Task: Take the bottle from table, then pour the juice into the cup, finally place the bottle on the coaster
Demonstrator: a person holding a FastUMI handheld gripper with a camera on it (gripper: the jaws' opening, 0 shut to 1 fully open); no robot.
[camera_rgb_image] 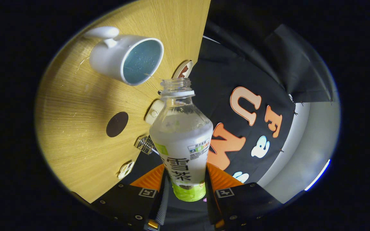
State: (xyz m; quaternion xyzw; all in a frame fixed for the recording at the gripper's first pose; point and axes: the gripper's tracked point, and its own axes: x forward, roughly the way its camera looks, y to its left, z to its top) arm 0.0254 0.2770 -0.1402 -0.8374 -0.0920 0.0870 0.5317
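Squeezing the juice bottle from both sides, the tongs hold it tipped. Its open mouth points toward the white cup just beyond, on the tabletop. The dark round coaster lies nearby.

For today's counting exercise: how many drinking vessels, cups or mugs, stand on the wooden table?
1: a white mug with a blue inside, on the wooden table just beyond the open mouth of the bottle clamped between the gripper fingers. The bottle may hide others.
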